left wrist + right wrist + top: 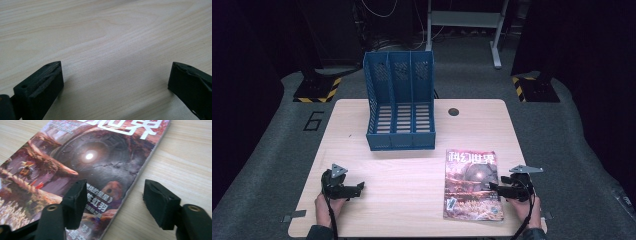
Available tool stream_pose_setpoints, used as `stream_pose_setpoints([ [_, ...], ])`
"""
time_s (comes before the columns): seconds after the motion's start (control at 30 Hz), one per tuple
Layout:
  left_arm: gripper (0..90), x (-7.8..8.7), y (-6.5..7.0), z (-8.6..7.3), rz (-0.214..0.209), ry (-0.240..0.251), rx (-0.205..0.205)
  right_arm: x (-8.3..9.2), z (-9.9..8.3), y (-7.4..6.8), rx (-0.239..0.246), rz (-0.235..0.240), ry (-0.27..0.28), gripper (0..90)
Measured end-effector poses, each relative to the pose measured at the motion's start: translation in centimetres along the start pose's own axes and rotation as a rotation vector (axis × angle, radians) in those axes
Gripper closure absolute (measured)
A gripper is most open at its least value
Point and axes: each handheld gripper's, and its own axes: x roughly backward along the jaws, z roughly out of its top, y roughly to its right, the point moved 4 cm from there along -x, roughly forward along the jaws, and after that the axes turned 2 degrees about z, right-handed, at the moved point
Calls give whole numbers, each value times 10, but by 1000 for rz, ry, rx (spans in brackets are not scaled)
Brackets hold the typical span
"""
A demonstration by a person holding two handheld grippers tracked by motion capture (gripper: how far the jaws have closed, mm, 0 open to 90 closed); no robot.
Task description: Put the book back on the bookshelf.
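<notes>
A magazine (473, 185) lies flat and face up on the pale wooden counter (412, 180), near the front right corner, its long sides running away from the person. Its cover is a dark, painted scene in reds, browns and purples: a large round grey disc with a bright white spot at its centre (89, 156), reddish rock shapes to one side, and a pale, flower-like patch at the lower corner. Big white characters run across the top of the cover, and smaller white and yellow lines of text sit near the bottom edge. The magazine is thin, with a pale spine edge that shows along its right side in the right gripper view.

The right hand-held gripper (498, 189) is at the magazine's right edge, low over the counter. Its jaws stand partly open and straddle that edge: one jaw is over the cover, the other over the bare wood just beside the spine. The pads do not press on the magazine.

The left hand-held gripper (359, 187) rests near the front left of the counter, well apart from the magazine, its jaws wide with only bare wood between them.

A blue file rack (399, 100) with three compartments stands upright at the back middle of the counter, apart from the magazine.
</notes>
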Motion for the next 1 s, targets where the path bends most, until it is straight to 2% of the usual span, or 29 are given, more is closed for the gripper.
stream_pose_setpoints([
  [0.07, 0, 0, 0, 0, -2, -1, 0, -1, 0, -2, 20, 5, 4, 424],
  [0.17, 0, 0, 0, 0, -2, -1, 0, -3, 0, -7, 29, -21, 6, 430],
  [0.27, 0, 0, 0, 0, 1, 1, 0, -3, -1, -8, 25, -28, 14, 437],
  [0.3, 0, 0, 0, 0, 1, 0, 0, -3, -2, -7, 38, -28, 16, 440],
  [0.43, 0, 0, 0, 0, 1, -1, -1, -3, -4, -13, 25, -49, 25, 446],
  [0.47, 0, 0, 0, 0, 2, -1, 0, -3, -4, -13, 45, -55, 26, 447],
  [0.67, 0, 0, 0, 0, 2, 0, -3, -6, -6, -21, 32, -62, 46, 449],
  [1.0, 0, 0, 0, 0, 2, -1, -2, -13, -3, -41, 14, -78, 36, 459],
])
